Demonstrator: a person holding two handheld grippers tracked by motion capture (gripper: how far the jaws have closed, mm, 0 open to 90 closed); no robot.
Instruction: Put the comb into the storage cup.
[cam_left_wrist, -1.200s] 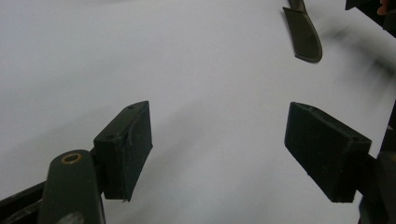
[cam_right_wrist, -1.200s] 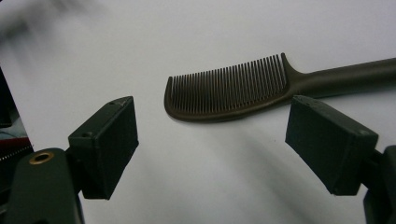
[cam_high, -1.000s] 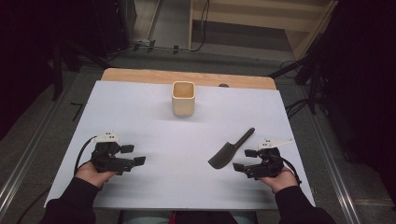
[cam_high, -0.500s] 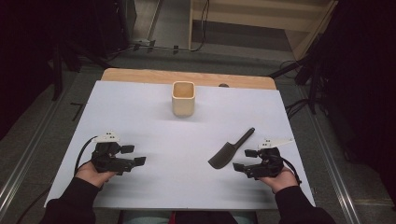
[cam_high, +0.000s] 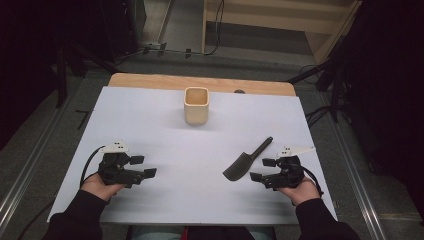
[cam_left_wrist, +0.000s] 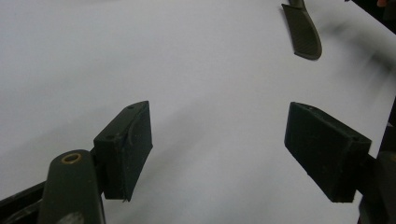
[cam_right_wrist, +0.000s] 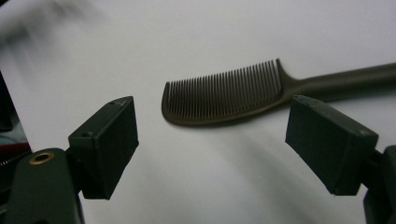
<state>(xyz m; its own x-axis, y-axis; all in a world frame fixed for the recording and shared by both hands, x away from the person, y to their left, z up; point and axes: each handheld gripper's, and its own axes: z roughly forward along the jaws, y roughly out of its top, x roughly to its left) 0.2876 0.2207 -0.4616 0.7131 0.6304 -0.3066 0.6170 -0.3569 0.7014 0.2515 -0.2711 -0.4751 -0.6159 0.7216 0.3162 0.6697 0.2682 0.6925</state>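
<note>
One comb (cam_high: 246, 161) lies just ahead of the right hand-held gripper (cam_high: 264, 170); one cup (cam_high: 196, 106) stands farther off on the bench (cam_high: 150, 115). Both that one and the left hand-held gripper (cam_high: 143, 166) gape wide, holding nothing.

Lab-like recording bay: white-covered table (cam_high: 150, 120), floor cables (cam_high: 320, 112)

One dark comb (cam_high: 245, 162), one square beige cup (cam_high: 196, 106) and two handheld grippers, left (cam_high: 142, 166) and right (cam_high: 259, 169), were on the table.
</note>
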